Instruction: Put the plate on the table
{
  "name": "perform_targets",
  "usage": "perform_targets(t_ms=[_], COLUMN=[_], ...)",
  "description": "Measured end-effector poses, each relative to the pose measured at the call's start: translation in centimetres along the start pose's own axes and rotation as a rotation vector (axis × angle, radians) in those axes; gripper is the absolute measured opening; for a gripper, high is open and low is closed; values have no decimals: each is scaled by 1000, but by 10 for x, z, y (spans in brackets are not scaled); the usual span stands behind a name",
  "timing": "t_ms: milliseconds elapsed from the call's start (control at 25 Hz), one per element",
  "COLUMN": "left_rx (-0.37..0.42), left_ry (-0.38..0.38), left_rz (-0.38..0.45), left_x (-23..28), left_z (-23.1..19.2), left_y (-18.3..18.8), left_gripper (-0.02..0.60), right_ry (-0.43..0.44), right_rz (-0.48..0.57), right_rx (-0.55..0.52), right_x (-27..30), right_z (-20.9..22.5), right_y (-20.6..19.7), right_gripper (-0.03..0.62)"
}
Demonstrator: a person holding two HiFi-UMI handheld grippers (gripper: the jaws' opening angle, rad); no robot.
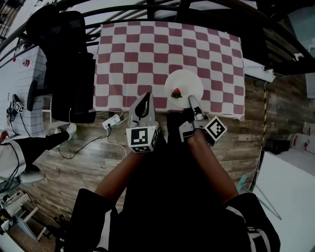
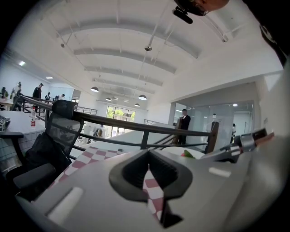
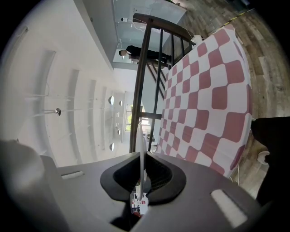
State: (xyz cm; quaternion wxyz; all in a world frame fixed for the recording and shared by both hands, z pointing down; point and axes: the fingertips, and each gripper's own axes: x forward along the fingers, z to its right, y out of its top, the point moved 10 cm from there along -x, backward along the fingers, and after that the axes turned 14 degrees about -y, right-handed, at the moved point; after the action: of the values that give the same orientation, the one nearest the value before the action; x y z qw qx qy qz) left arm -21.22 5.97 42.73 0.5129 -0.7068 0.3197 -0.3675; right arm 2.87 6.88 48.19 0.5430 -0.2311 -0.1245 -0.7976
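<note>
A white plate (image 1: pixel 186 78) carrying a small red and green piece of food (image 1: pixel 176 92) hangs over the near right part of the table with the red and white checked cloth (image 1: pixel 147 49). My right gripper (image 1: pixel 192 100) is shut on the plate's near rim. In the right gripper view the plate (image 3: pixel 141 149) shows edge-on as a thin white line between the jaws of that gripper (image 3: pixel 141 168). My left gripper (image 1: pixel 146 97) hovers at the table's near edge, left of the plate, shut and holding nothing. The left gripper view shows its closed jaws (image 2: pixel 147 155), the plate (image 2: pixel 174 153) and the checked cloth (image 2: pixel 90 156).
A black office chair (image 1: pixel 69 64) stands against the table's left side. A white power strip (image 1: pixel 112 121) with cables lies on the wooden floor below the table's edge. A dark railing (image 1: pixel 147 10) runs behind the table. A person's shoe (image 1: pixel 71 129) is at the left.
</note>
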Motion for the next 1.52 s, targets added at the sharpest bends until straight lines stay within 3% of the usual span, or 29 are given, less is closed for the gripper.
perform_targets(t_ms=[160,480,800,920,1320,1440,1520], left_rx=[13,17,28,30,4,-7,-11], left_ry=[11,14,38,51,89,102,109], left_rz=[-17,0,-12,-17,-31,-45,-52], left_x=[17,68,118,135,182,188,193], left_z=[3,8,6,4,0,-1,0], left_y=[4,14,19,22,21,19,18], left_gripper=[9,9,9,9,9,9,9], right_ry=[2,38,-3,31,14,59,19], right_rz=[-30,-66,-99,-119,-175,-207,-224], right_rx=[-6,-115,-86,-73,-190,-173,-210], right_x=[16,53,90,106,149,161,165], right_z=[-7,-25,-23,-28,-5,0,5], right_y=[14,54,87,98,139,144,151], right_gripper=[17,17,17,17,17,17,17])
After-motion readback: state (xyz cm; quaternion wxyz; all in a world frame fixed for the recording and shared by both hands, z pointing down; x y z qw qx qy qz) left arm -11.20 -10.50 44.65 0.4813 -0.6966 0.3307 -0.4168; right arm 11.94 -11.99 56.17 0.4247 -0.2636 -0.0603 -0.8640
